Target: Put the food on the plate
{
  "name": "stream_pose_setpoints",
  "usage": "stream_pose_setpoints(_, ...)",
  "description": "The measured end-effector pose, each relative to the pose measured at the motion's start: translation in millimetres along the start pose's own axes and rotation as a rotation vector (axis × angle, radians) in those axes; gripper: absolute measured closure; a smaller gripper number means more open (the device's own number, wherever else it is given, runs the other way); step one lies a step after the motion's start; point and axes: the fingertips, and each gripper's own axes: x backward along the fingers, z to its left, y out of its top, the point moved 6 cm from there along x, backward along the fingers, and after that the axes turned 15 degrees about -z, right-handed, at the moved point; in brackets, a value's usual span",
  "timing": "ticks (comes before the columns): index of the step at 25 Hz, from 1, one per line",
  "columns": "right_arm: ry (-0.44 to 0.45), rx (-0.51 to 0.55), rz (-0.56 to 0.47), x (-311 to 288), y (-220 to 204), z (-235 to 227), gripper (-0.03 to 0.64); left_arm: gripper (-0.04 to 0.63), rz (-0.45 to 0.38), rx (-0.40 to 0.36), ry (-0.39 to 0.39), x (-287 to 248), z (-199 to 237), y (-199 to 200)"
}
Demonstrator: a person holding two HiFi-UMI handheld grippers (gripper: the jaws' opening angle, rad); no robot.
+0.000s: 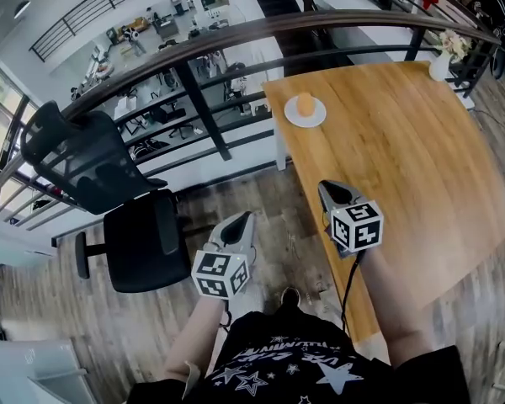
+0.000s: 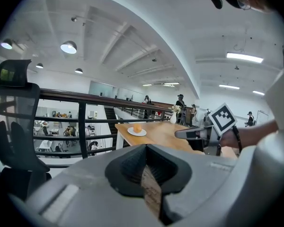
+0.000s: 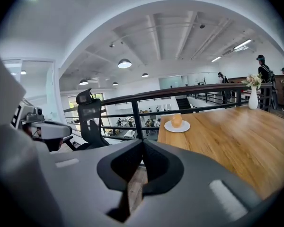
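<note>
An orange round piece of food (image 1: 305, 103) sits on a small white plate (image 1: 318, 118) near the far left corner of the wooden table (image 1: 404, 167). The same food (image 3: 177, 120) and plate (image 3: 170, 126) show ahead in the right gripper view, and smaller in the left gripper view as food (image 2: 137, 127) on the plate (image 2: 131, 133). My right gripper (image 1: 324, 188) hovers over the table's near left edge, jaws together, nothing held. My left gripper (image 1: 246, 217) hangs over the floor left of the table, jaws together and empty. Both are well short of the plate.
A black office chair (image 1: 109, 192) stands on the wood floor to the left. A dark metal railing (image 1: 202, 99) runs behind the table, with a drop to a lower hall beyond. A white vase with flowers (image 1: 442, 61) stands at the table's far right corner.
</note>
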Motion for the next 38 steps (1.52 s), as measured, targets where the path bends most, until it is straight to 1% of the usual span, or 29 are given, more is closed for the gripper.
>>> stream_pose_setpoints(1, -0.002, -0.001, 0.002, 2.2, -2.0, -0.1, 0.614, 0.594, 0.003, 0.003, -0.001, 1.6, -0.1, -2.8)
stream_pose_setpoints(5, -0.007, -0.006, 0.003, 10.6, -8.2, 6.2, 0.615, 0.594, 0.016, 0.014, -0.006, 11.2, 3.4, -12.4)
stream_pose_setpoints(9, -0.025, -0.002, 0.001, 24.6, -11.0, 20.1, 0.615, 0.594, 0.010, 0.035, -0.011, 29.0, 4.1, -14.9)
stream_pose_setpoints(15, -0.058, -0.042, -0.026, 54.0, -15.8, 51.8, 0.615, 0.594, 0.015, 0.036, -0.030, 67.4, -0.9, -15.1)
stream_pose_setpoints(30, -0.088, -0.010, -0.048, 143.1, -14.8, 118.8, 0.615, 0.594, -0.030, 0.049, -0.044, 159.3, -24.6, -5.3)
stream_pose_setpoints(38, -0.090, -0.020, -0.103, 183.6, -8.7, 146.2, 0.615, 0.594, -0.054, 0.044, -0.046, 194.6, -36.8, 5.0)
